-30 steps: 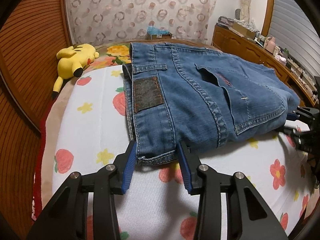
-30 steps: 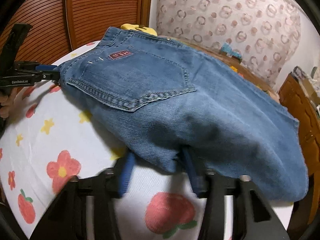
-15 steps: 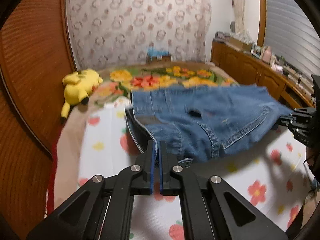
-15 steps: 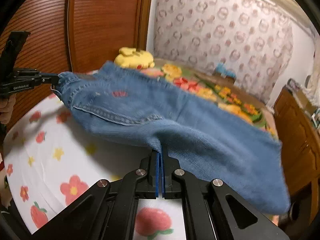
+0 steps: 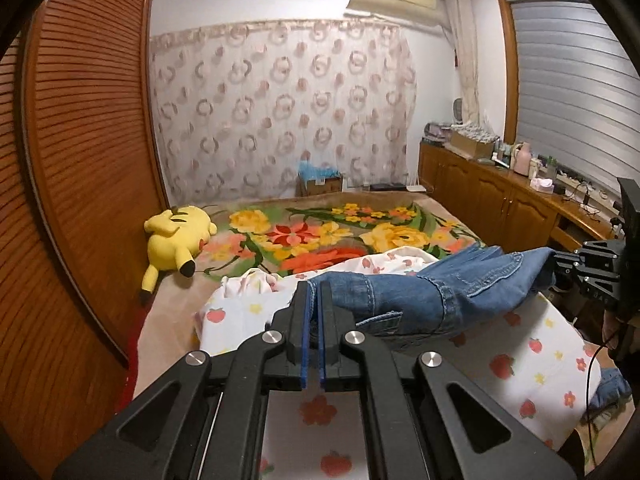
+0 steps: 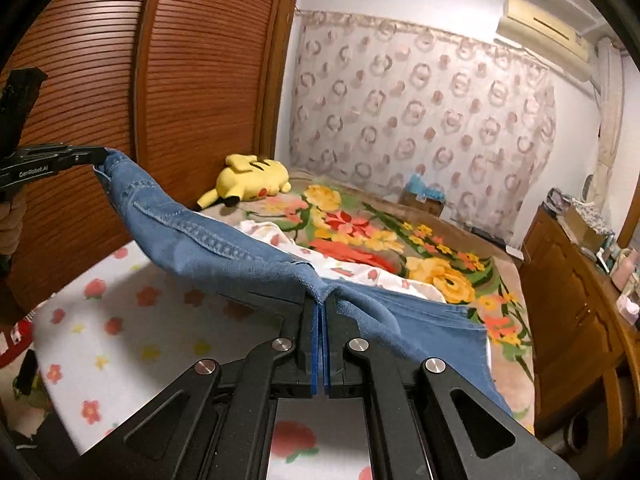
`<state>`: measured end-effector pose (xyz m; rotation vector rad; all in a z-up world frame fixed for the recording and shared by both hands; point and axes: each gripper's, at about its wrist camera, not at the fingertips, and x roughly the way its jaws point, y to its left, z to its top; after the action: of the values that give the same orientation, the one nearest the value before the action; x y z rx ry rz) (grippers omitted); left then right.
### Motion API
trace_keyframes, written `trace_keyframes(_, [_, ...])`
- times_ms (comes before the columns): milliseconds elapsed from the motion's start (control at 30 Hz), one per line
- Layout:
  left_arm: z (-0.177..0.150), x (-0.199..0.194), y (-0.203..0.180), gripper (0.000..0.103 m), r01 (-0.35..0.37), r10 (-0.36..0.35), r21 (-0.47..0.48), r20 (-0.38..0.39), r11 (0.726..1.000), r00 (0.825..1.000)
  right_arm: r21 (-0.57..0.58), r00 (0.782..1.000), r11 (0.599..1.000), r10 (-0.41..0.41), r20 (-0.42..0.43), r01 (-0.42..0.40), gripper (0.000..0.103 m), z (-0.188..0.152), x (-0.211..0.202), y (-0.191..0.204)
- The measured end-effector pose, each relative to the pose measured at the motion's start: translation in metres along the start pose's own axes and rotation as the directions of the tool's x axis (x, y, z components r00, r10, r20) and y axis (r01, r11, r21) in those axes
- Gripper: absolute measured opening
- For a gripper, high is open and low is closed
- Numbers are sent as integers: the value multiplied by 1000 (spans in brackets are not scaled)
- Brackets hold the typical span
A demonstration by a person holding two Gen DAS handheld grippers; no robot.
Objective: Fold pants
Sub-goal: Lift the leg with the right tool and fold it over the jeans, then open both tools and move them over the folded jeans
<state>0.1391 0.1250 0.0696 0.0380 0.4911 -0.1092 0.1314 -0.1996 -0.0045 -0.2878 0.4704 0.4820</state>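
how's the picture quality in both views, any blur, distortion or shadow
Left wrist view: strong fisheye bowing of the brown slatted wardrobe door, black corners, fairly sharp. Right wrist view: same bowing, blue denim pants slightly soft, casting a shadow on the white strawberry-print sheet.

The pants (image 5: 460, 292) are showing as faded blue denim, coarse and matt, with raised stitched seams. The left gripper (image 5: 314, 300) and right gripper (image 6: 321, 312) are looking like matt black plastic with shiny metal pins and blue pads. The sheet (image 5: 520, 360) is lying as soft printed cotton, the plush toy (image 5: 176, 240) is looking fuzzy, the slatted doors (image 5: 80, 160) are gleaming as varnished wood
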Motion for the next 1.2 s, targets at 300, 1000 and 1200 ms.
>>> trace_keyframes(300, [-73,-47,-8,4,14,-15,-4,-68,1000,998,4,994,994,105,-38,-105,1,-66,-34,30])
trace_keyframes(1000, [-141,-54,-37,7,67,-69,-19,-190,998,979,161,965,967,221,-143,-198,1,-109,-15,5])
trace_keyframes(1200, [-132,-52,-41,50,72,-72,-8,-162,997,984,165,969,968,211,-131,-189,2,-113,-19,7])
